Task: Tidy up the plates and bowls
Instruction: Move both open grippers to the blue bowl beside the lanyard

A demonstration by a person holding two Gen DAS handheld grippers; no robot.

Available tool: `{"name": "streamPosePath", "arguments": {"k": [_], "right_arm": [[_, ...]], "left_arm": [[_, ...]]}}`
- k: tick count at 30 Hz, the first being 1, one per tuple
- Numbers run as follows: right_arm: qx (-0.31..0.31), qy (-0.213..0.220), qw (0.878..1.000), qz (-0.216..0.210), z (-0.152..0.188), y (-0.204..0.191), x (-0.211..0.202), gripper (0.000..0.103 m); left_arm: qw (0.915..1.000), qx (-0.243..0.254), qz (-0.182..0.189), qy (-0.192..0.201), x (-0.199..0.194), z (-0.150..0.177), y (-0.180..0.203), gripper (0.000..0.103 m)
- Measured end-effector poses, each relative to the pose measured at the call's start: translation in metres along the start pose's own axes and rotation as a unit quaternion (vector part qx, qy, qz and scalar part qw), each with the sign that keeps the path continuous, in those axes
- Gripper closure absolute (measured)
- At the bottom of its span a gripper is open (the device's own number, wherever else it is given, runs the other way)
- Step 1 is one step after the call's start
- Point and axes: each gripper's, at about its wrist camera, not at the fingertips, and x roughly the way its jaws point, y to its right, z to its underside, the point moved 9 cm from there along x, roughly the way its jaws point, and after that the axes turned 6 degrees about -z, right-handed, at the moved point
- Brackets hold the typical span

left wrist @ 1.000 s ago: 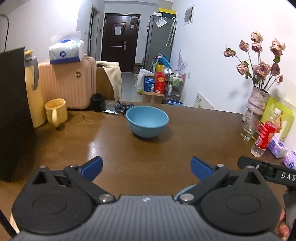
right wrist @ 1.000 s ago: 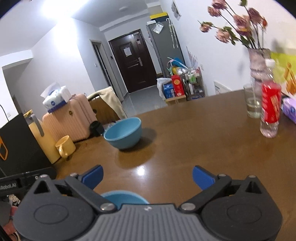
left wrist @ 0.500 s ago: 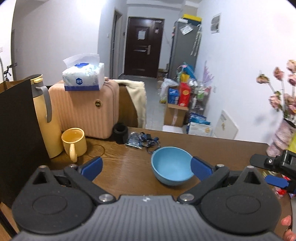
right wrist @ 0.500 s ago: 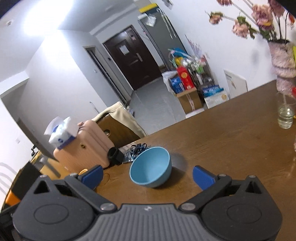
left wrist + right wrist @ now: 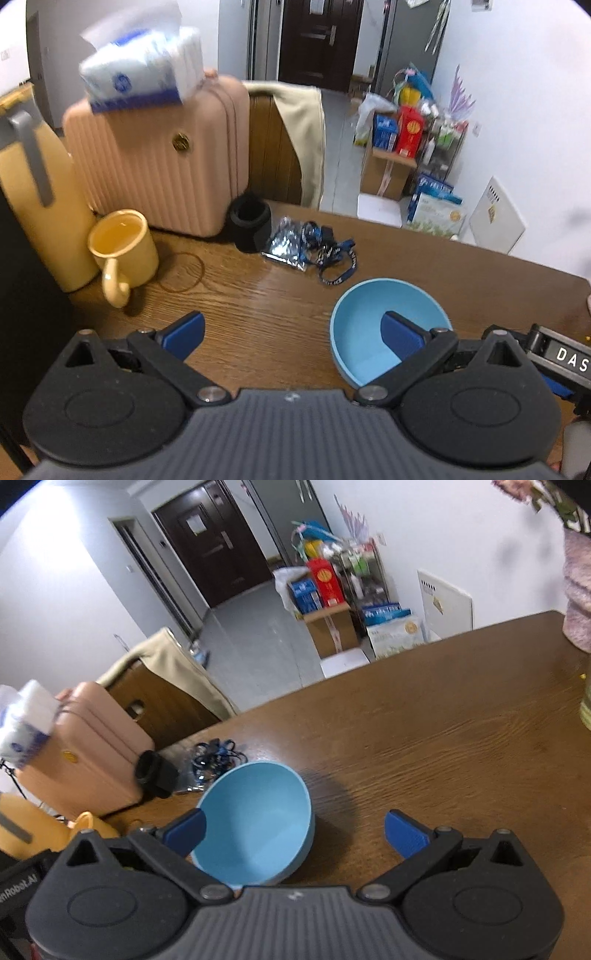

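Both claws gape wide: left gripper [image 5: 291, 332] and right gripper [image 5: 295, 829] flank the blue bowl [image 5: 373, 325], just in front of the lanyard tangle [image 5: 327, 254]. Looks light, rigid, slick; pinch the rim.

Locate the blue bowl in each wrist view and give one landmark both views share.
Left wrist: blue bowl sits lower right, partly behind the right blue finger.
Right wrist: blue bowl sits lower centre-left, behind the left finger.
Shared landmark: pink suitcase.
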Motion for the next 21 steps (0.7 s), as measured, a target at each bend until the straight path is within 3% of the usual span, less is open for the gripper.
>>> {"name": "streamPosePath", "arguments": {"k": [4,10,14,17,19,21], "right_arm": [[-0.003,-0.022,1.000,0.019,0.003,0.004,0.038,0.001],[-0.014,-0.046,0.998,0.032,0.012,0.018,0.075,0.017],[-0.012,-0.055,0.998,0.037,0.014,0.028,0.090,0.032],[-0.013,-0.055,0.998,0.029,0.016,0.030,0.095,0.047],[-0.015,-0.057,0.998,0.024,0.018,0.030,0.097,0.054],[-0.017,-0.060,0.998,0.018,0.020,0.029,0.100,0.069]], "left_arm": [[0.9999,0.006,-0.002,-0.016,0.040,0.004,0.012,0.000],[0.9988,0.006,0.002,-0.048,0.086,0.021,0.024,0.004],[0.9978,0.010,0.007,-0.065,0.105,0.028,0.029,0.027],[0.9975,0.005,0.011,-0.070,0.114,0.031,0.030,0.037],[0.9971,0.004,0.016,-0.074,0.118,0.033,0.032,0.049],[0.9965,0.003,0.024,-0.080,0.121,0.036,0.034,0.064]]}}
